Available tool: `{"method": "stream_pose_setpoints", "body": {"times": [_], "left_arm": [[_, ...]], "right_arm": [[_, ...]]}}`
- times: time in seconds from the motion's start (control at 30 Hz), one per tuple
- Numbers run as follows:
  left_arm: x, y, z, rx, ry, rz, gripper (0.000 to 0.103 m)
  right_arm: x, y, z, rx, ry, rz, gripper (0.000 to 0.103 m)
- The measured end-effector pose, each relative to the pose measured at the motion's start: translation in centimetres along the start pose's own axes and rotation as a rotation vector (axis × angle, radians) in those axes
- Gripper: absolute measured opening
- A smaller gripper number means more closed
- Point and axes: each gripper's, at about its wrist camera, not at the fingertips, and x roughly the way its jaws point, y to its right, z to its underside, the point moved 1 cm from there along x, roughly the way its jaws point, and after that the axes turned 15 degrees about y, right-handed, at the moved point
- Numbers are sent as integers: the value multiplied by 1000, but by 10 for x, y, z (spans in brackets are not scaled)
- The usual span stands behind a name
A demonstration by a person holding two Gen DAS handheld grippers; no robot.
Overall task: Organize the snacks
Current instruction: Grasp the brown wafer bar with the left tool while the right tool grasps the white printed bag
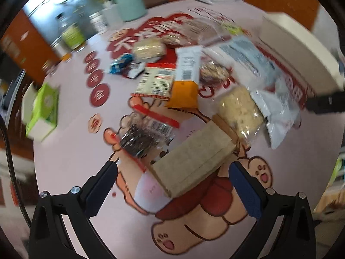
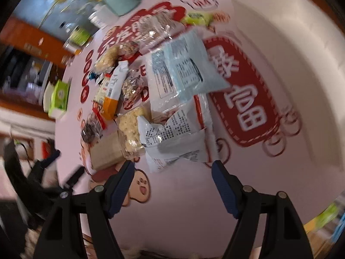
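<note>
brown cardboard-looking snack box lies flat on the pink printed tablecloth, at the near end of a messy heap of snacks in the middle of the table. just right of it sits a clear bag of pale puffed bits, and past that a white crinkly packet with a light blue packet further back. left of the box there's a clear pouch of dark seeds. further away: an orange and white pack, a red-edged white pack, a small blue wrapper.

left gripper hangs just above the box with its jaws spread wide on either side of it, nothing pinched. right gripper is also wide apart, empty, pointing down at the near edge of the white crinkly packet.

off to the right is a big white tray. far left edge has a green tissue box, and a mint green pot at the far side. everything's a bit blurry.
</note>
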Motion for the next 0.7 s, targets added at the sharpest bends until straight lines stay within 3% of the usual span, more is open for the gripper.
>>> {"method": "stream_pose_setpoints", "body": {"times": [0.2, 0.47, 0.6, 0.7], "left_arm": [[32, 12, -3, 127, -44, 53, 102], [55, 11, -5, 168, -87, 93, 102], [61, 11, -5, 167, -101, 101, 102], [63, 14, -6, 159, -102, 104, 102]], "right_arm": [[29, 3, -2, 258, -43, -41, 75], [60, 13, -5, 434, -71, 36, 76], [61, 9, -10, 369, -27, 67, 72], [55, 0, -17, 234, 31, 90, 60]]}}
